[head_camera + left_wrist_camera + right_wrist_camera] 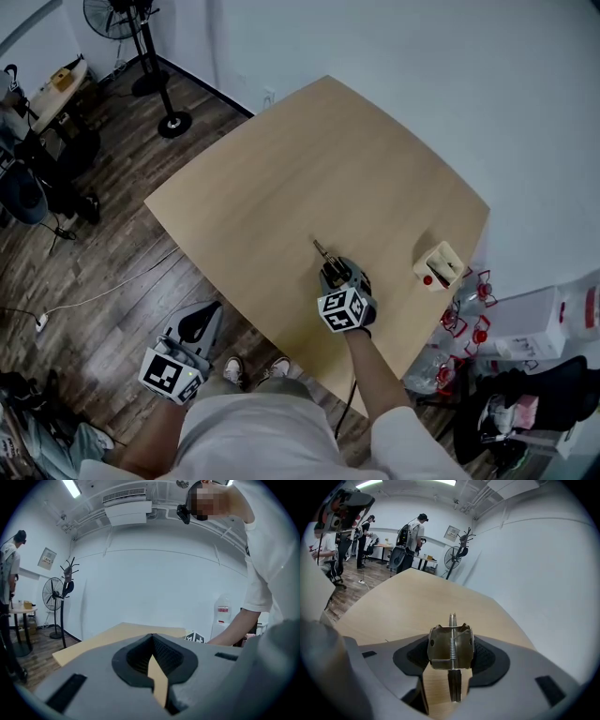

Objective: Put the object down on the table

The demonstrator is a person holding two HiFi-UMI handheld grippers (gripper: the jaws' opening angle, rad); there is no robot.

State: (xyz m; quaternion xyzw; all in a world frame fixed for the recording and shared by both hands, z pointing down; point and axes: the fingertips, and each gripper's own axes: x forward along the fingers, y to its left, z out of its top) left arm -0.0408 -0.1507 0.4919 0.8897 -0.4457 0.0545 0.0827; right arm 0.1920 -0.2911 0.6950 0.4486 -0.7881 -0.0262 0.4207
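Metal spring clip (440, 651): held upright between the jaws of the right gripper (451, 657), coil spring down its middle, thin tip pointing forward. Jaws are clamped on its two flat sides. In the head view the clip (322, 252) is seen over the lower middle of the counter (309, 159), projecting from the right gripper (332, 273) toward the upper left of the frame. Contact between clip and counter cannot be made out.

Left gripper (199, 325): held off the counter at lower left of the head view, over the wooden floor (112, 244). In its own view the left gripper (152, 660) is seen with jaws brought together at the tips, nothing caught between them; a tan sliver shows through the slit below.

Small beige box (439, 265) with a red spot is noted at the counter's right edge, well apart from the clip. A standing fan (141, 42) is seen at upper left, and clear bottles (466, 323) with red fittings on the floor at lower right.
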